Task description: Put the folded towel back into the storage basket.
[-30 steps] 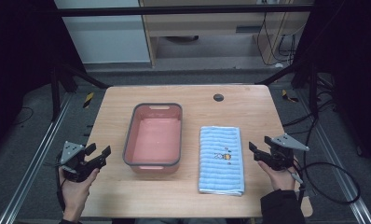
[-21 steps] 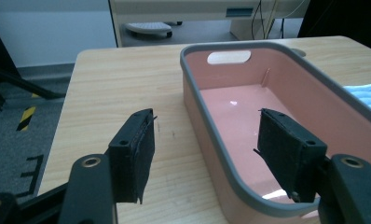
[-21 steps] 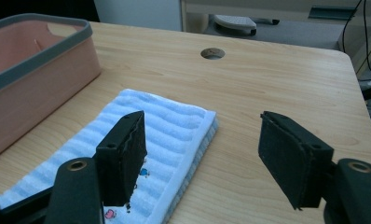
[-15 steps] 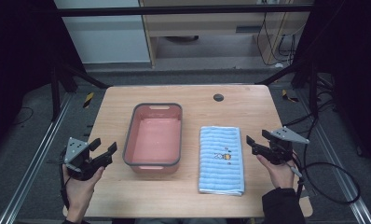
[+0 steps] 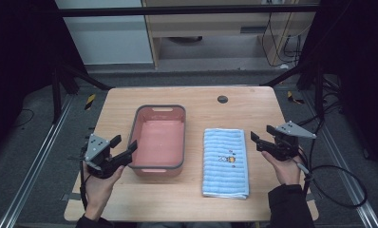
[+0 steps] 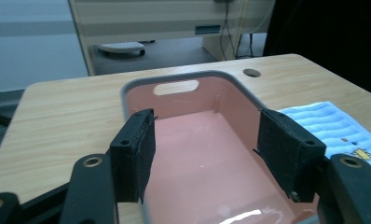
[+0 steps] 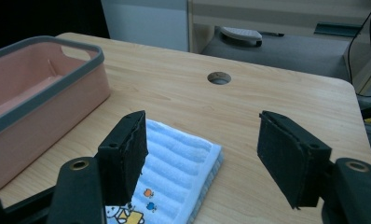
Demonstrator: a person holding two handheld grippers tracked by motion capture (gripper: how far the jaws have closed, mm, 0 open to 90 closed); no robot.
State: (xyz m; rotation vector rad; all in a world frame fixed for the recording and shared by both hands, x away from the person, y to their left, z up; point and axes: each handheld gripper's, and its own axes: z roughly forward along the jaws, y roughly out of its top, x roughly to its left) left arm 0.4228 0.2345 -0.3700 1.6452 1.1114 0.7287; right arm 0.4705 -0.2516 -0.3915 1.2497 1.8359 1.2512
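A pink tub (image 5: pixel 158 137) with a grey rim stands left of centre on the wooden table (image 5: pixel 206 99); nothing lies inside it. A folded light-blue towel (image 5: pixel 225 161) with small cartoon prints lies flat to its right. My left gripper (image 5: pixel 123 145) is open, its jaws standing over the tub's near left corner; the left gripper view looks into the tub (image 6: pixel 207 140). My right gripper (image 5: pixel 263 136) is open beside the towel's right edge, with the towel's far corner (image 7: pixel 183 158) between and below its jaws. Neither gripper holds anything.
A round cable hole (image 5: pixel 222 99) sits in the table's far middle. Bare wood lies beyond the tub and towel. Dark floor, metal rails and a pale cabinet (image 5: pixel 106 33) surround the table. A cable (image 5: pixel 329 185) trails from the right gripper.
My left gripper has moved right and forward, up to the tub's near left corner. My right gripper has shifted left toward the towel's right edge.
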